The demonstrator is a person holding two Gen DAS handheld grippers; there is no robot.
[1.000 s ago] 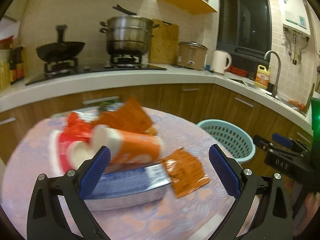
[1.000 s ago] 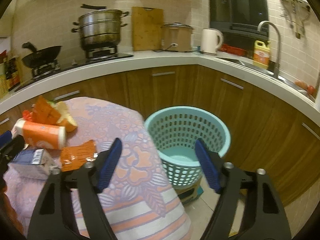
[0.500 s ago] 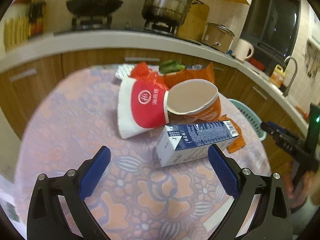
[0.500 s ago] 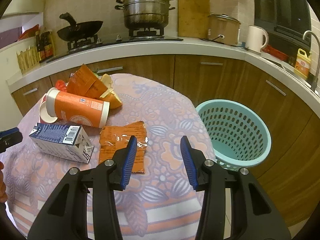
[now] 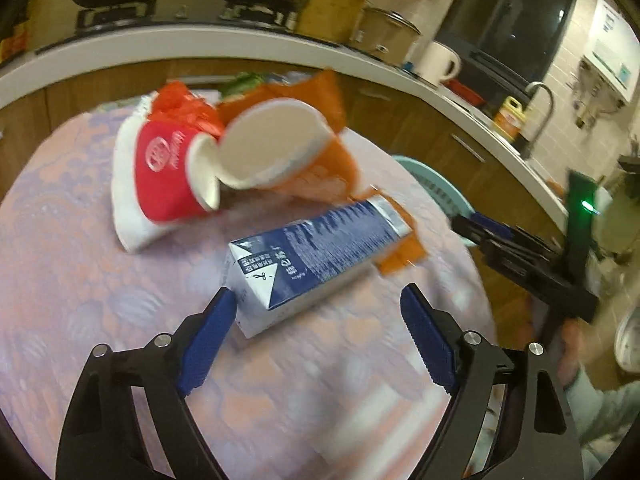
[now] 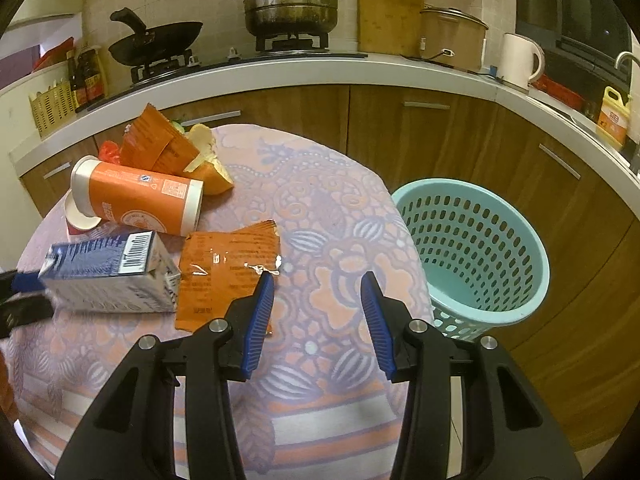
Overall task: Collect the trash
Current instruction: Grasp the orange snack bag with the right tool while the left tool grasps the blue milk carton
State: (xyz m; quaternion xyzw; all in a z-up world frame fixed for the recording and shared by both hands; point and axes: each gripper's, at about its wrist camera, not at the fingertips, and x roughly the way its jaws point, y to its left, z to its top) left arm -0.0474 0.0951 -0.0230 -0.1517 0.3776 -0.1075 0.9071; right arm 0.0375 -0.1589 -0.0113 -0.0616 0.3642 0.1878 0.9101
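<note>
Starting out: nothing lies in the teal basket (image 6: 472, 248), all trash sits on the worktop (image 6: 320, 208). Left tongs (image 5: 316, 320), just narrowing yet apart, straddle the blue carton (image 5: 316, 256); right tongs (image 6: 318, 304) part-open and empty beside the orange wrapper (image 6: 224, 268)

The blue milk carton (image 6: 108, 276) bore a barcode and a small scissors mark, its print too blurred to read. The red paper cup (image 5: 164, 168) carried a white round logo with illegible lettering.
</note>
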